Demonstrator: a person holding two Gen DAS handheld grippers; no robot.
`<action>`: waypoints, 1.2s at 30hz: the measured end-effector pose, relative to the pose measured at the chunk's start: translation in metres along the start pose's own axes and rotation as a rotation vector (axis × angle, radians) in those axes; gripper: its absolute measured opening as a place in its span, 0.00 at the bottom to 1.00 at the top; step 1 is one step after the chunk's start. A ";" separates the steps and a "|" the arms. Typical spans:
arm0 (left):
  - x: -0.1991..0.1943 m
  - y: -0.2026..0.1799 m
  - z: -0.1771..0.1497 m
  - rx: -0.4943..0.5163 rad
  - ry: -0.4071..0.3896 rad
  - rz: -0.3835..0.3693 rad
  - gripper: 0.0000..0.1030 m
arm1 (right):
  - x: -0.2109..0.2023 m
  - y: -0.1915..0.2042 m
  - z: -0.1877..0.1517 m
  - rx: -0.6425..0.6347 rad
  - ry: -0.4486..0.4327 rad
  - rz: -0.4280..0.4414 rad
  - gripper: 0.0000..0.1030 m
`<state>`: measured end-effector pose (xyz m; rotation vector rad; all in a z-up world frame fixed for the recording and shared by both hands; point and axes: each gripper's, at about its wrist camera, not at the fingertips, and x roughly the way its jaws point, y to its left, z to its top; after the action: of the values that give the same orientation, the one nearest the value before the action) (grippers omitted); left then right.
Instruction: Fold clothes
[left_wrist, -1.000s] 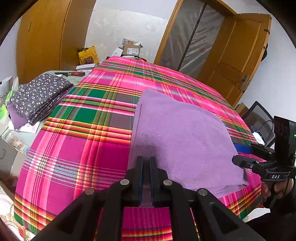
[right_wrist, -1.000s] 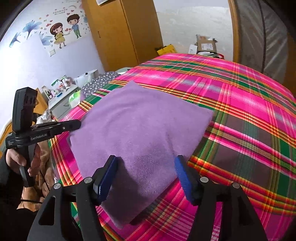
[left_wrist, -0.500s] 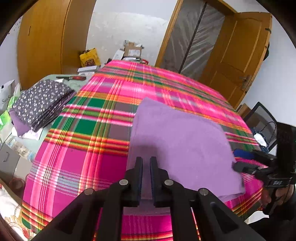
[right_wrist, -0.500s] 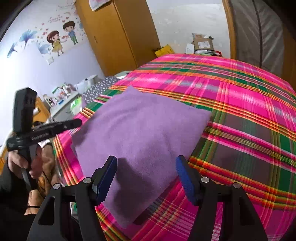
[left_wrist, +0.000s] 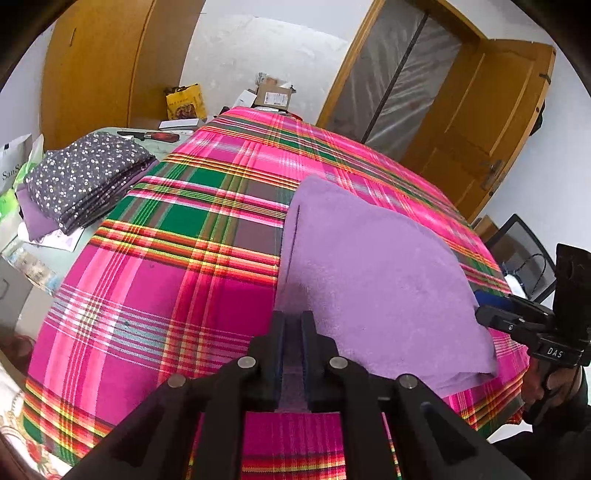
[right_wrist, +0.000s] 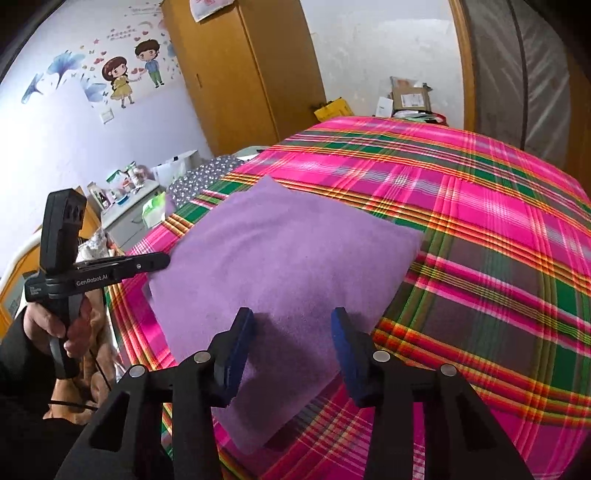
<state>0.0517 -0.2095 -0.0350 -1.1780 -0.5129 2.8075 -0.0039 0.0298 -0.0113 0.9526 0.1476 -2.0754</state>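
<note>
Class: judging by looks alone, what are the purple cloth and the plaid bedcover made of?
Purple cloth: likely fleece or terry, matte with a fuzzy nap. Plaid bedcover: probably woven cotton or a blend, flat and smooth, its stripes seemingly woven in; the fibre cannot be told.

Pretty lived-in bedroom: tall wooden wardrobe (right_wrist: 236, 74) against a pale lilac wall with cartoon kid stickers (right_wrist: 129, 74), and a wooden door (left_wrist: 491, 122) standing open beside a plastic-covered doorway (left_wrist: 399, 81). Cardboard box (left_wrist: 275, 96) and a yellow bag (left_wrist: 186, 101) sit by the white back wall. Small cluttered side cabinet (right_wrist: 125, 206) on the left, soft daylight everywhere.
</note>
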 end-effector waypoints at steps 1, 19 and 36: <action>0.000 -0.001 0.002 0.003 -0.003 -0.001 0.09 | 0.000 0.000 0.000 0.001 -0.001 0.000 0.44; 0.024 -0.022 0.045 0.097 0.014 -0.065 0.08 | 0.000 -0.016 0.007 0.098 -0.020 -0.001 0.44; 0.012 0.009 0.030 -0.013 0.042 -0.060 0.19 | -0.011 -0.056 -0.003 0.298 -0.025 0.038 0.53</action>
<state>0.0226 -0.2242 -0.0268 -1.2007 -0.5540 2.7273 -0.0392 0.0745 -0.0186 1.0952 -0.1971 -2.1093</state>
